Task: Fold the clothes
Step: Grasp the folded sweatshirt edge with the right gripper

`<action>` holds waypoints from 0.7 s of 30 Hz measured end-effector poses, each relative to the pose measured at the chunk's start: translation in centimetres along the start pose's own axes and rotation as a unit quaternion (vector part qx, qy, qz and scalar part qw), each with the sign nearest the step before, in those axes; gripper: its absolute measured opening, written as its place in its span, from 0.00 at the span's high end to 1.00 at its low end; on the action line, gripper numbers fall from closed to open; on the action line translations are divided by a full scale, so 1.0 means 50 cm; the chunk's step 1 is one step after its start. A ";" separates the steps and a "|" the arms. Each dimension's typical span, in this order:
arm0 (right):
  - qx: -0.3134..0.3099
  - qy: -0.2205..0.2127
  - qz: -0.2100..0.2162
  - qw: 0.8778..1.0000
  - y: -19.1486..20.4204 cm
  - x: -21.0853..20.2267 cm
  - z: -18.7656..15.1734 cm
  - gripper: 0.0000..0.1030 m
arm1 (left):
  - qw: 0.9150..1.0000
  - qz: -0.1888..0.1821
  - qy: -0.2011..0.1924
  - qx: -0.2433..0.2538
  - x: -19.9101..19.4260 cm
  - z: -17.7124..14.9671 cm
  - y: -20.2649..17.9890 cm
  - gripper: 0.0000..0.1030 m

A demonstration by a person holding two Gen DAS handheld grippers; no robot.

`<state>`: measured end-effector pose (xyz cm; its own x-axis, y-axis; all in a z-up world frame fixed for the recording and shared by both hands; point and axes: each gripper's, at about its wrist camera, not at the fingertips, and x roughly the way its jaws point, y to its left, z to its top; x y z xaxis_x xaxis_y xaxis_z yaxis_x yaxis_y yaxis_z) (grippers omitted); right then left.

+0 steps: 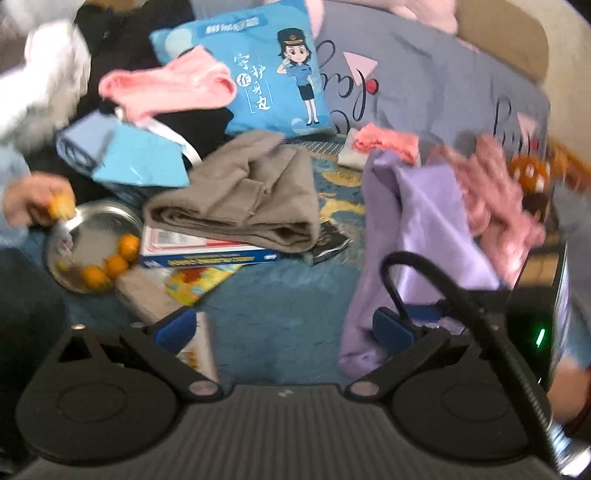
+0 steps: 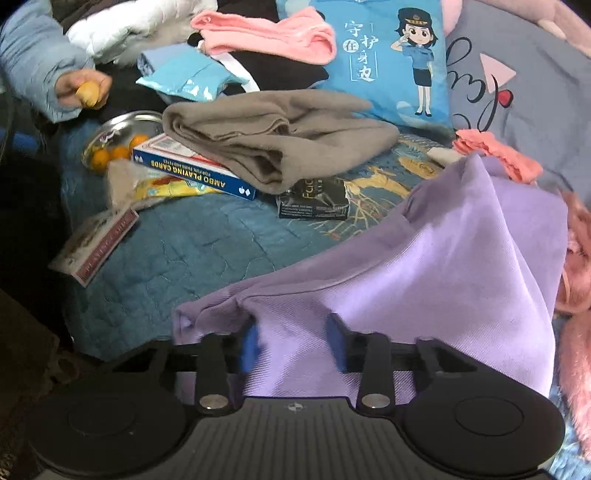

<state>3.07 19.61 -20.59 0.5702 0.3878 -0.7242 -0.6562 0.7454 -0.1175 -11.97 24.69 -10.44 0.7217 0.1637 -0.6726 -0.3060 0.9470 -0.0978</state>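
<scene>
Far left, a hand in a pale blue sleeve holds one orange fruit above a steel bowl. Left wrist view shows three oranges in the bowl; right wrist view shows them partly hidden behind the playing-card box. Only the right view shows a red-edged small packet near left on the blue quilt, and a black packet in full. One folded grey-brown garment lies on the card box, centre. Behind it one blue cartoon pillow and one pink garment. Left gripper: jaws spread wide, nothing between them, its right finger against the purple cloth edge. Right gripper: jaws narrowed, purple garment draped between the blue pads; cannot tell if it is pinched. The purple garment sits near right, with a coral frilly piece behind it. Left view alone shows the right gripper's body with a green light.
</scene>
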 end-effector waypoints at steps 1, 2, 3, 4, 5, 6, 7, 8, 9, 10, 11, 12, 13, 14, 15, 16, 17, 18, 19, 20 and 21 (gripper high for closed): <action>0.002 0.000 0.003 1.000 0.001 -0.001 0.000 0.81 | 1.000 0.005 0.001 0.010 -0.004 -0.003 0.000 0.00; 0.002 0.000 0.006 1.000 0.002 -0.002 0.001 0.84 | 1.000 0.007 0.001 0.010 -0.005 -0.005 0.002 0.00; 0.003 0.001 0.007 1.000 0.002 -0.002 0.002 0.85 | 1.000 0.005 0.002 0.006 -0.005 -0.005 0.007 0.00; 0.004 0.002 0.008 1.000 0.002 -0.003 0.003 0.87 | 1.000 0.003 0.004 0.002 -0.004 -0.004 0.010 0.00; 0.006 0.003 0.010 1.000 0.001 -0.004 0.003 0.87 | 1.000 0.004 0.004 -0.001 -0.003 -0.003 0.013 0.00; 0.009 0.005 0.011 1.000 -0.001 -0.005 0.004 0.88 | 1.000 0.004 0.005 -0.003 -0.002 -0.002 0.016 0.00; 0.012 0.006 0.013 1.000 -0.003 -0.005 0.004 0.88 | 1.000 0.003 0.007 -0.004 -0.001 -0.002 0.017 0.00; 0.014 0.007 0.014 1.000 -0.005 -0.005 0.004 0.88 | 1.000 0.003 0.009 -0.005 -0.001 -0.002 0.018 0.00; 0.016 0.007 0.016 1.000 -0.006 -0.005 0.004 0.88 | 1.000 0.005 0.009 -0.003 -0.001 -0.002 0.018 0.00; 0.017 0.008 0.016 1.000 -0.007 -0.005 0.004 0.89 | 1.000 0.009 0.010 0.001 -0.002 -0.002 0.017 0.00; 0.018 0.008 0.016 1.000 -0.007 -0.006 0.004 0.89 | 1.000 0.015 0.011 0.007 -0.004 -0.003 0.016 0.00; 0.019 0.008 0.016 1.000 -0.008 -0.007 0.005 0.89 | 1.000 0.022 0.010 0.011 -0.008 -0.003 0.015 0.00; 0.020 0.008 0.016 1.000 -0.008 -0.007 0.005 0.89 | 0.999 0.027 0.010 0.014 -0.013 -0.004 0.016 0.00; 0.021 0.007 0.017 1.000 -0.008 -0.009 0.005 0.89 | 0.999 0.032 0.010 0.017 -0.018 -0.004 0.018 0.00; 0.023 0.006 0.017 1.000 -0.009 -0.010 0.005 0.89 | 0.999 0.038 0.010 0.020 -0.023 -0.005 0.020 0.00; 0.025 0.004 0.016 1.000 -0.010 -0.014 0.005 0.90 | 0.999 0.043 0.010 0.023 -0.028 -0.005 0.022 0.00; 0.026 0.001 0.016 1.000 -0.010 -0.017 0.005 0.90 | 0.999 0.045 0.009 0.024 -0.036 -0.007 0.026 0.00; 0.028 -0.002 0.016 0.999 -0.011 -0.021 0.006 0.90 | 0.999 0.046 0.010 0.023 -0.045 -0.010 0.033 0.00; 0.029 -0.005 0.016 0.999 -0.012 -0.025 0.006 0.91 | 0.999 0.048 0.010 0.022 -0.055 -0.013 0.039 0.00; 0.030 -0.009 0.016 0.999 -0.013 -0.029 0.007 0.91 | 0.998 0.049 0.011 0.022 -0.065 -0.016 0.045 0.00; 0.030 -0.013 0.015 0.999 -0.013 -0.034 0.007 0.91 | 0.998 0.050 0.011 0.021 -0.077 -0.019 0.052 0.00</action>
<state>2.74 18.65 -19.04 0.5642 0.4242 -0.7083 -0.6424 0.7645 -0.0538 -16.13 26.26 -8.81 0.6746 0.2514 -0.6941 -0.3492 0.9370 0.0000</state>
